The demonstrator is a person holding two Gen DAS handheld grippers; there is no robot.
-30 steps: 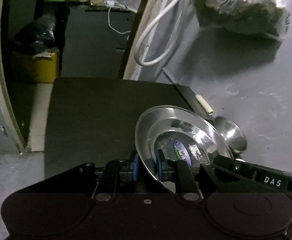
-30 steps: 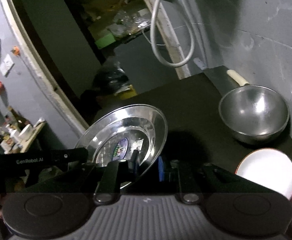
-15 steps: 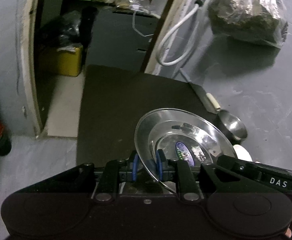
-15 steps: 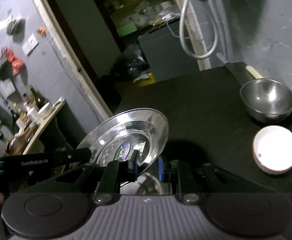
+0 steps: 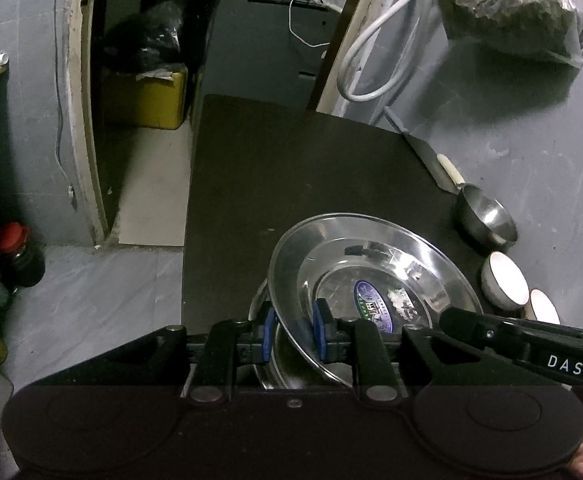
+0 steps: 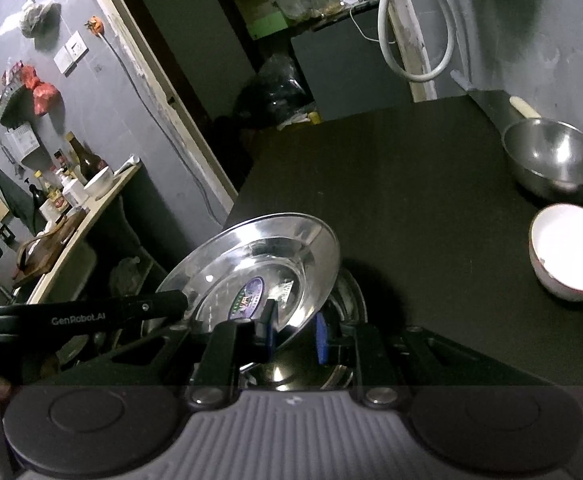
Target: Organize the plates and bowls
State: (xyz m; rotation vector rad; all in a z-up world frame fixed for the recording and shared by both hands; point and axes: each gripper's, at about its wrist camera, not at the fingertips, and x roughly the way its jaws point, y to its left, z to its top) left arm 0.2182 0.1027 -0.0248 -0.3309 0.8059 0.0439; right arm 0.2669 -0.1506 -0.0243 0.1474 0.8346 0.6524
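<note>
A steel plate (image 5: 371, 276) with a blue sticker is held tilted above the dark table (image 5: 299, 176). My left gripper (image 5: 293, 336) is shut on its near left rim. My right gripper (image 6: 295, 334) is shut on the opposite rim of the same steel plate (image 6: 259, 272). Another steel plate (image 6: 347, 292) lies on the table under it, partly hidden. A steel bowl (image 6: 555, 160) and a white bowl (image 6: 567, 256) stand at the right; both show in the left wrist view, steel bowl (image 5: 487, 216), white bowl (image 5: 503, 284), with a second white bowl (image 5: 543, 308) behind.
A knife (image 5: 431, 156) with a pale handle lies along the wall at the table's right edge. A white hose (image 5: 375, 60) and a bagged bundle (image 5: 515, 8) hang on the wall. A doorway with a yellow box (image 5: 147, 96) opens left. A counter with bottles (image 6: 71, 188) stands at far left.
Both grippers have drawn back and up with the steel plate held between them. More of the table, both white bowls and the lower plate now show.
</note>
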